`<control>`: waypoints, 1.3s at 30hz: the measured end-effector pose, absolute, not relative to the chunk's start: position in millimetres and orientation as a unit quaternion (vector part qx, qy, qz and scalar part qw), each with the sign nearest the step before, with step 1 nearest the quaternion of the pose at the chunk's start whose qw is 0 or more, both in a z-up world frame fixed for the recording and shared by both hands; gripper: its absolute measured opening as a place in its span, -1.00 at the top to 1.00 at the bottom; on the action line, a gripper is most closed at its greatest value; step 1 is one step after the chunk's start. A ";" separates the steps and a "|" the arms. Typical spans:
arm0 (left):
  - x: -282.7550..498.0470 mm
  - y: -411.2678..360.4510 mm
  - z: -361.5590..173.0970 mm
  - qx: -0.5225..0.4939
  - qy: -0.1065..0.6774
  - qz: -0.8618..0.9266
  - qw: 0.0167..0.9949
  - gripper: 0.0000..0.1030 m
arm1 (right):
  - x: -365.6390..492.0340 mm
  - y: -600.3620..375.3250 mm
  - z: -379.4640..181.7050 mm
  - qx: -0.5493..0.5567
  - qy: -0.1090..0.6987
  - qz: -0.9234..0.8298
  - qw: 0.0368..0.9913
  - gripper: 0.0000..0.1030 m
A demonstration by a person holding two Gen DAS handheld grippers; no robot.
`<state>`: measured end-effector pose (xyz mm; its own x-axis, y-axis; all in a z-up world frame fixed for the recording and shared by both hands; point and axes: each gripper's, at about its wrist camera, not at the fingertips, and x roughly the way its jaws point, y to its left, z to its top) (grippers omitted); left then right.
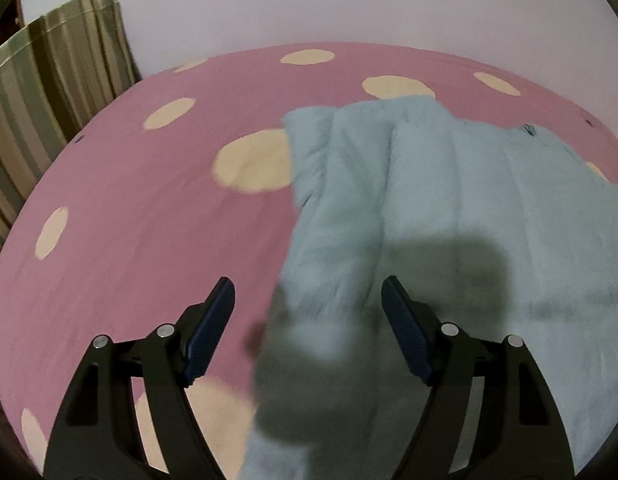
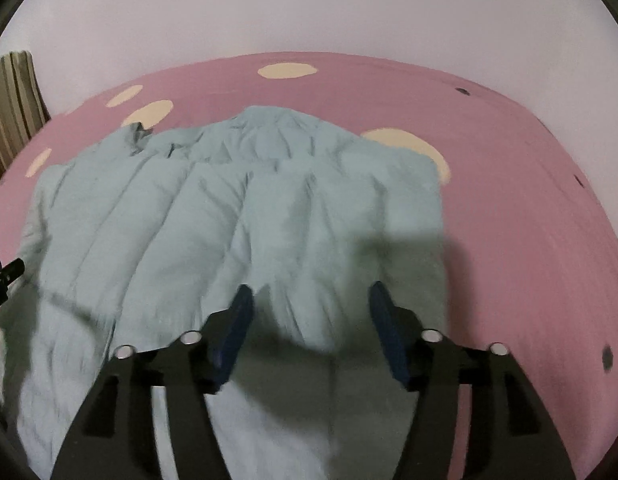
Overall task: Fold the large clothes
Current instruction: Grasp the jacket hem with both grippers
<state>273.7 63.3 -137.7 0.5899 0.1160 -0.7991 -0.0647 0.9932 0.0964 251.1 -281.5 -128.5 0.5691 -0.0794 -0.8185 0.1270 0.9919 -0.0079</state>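
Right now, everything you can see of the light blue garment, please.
The light blue garment is a puffy, quilted piece, a jacket by the look of it, with padded channels running lengthwise. It lies spread and rumpled on the pink spotted bedsheet, its far end bunched. The left gripper and right gripper both hover over its near part with jaws open; no pad visibly presses the fabric. Their shadows fall on it. The near edge is blurred.

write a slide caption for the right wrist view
Right gripper with open jaws over a crumpled light blue garment spread on a pink bedsheet with cream spots.
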 end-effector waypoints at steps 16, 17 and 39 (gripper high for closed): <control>78.4 124.4 -160.0 -0.049 0.512 0.038 0.857 -0.56 | 74.6 -305.4 -149.7 0.051 0.501 -0.072 0.861 -0.33; 73.4 126.7 -160.1 -0.054 0.511 0.038 0.857 -0.57 | 67.6 -304.5 -152.5 0.055 0.503 -0.071 0.860 -0.36; 50.9 116.1 -158.5 -0.076 0.492 -0.011 0.867 0.27 | 22.2 -293.3 -160.4 0.091 0.496 -0.044 0.862 0.38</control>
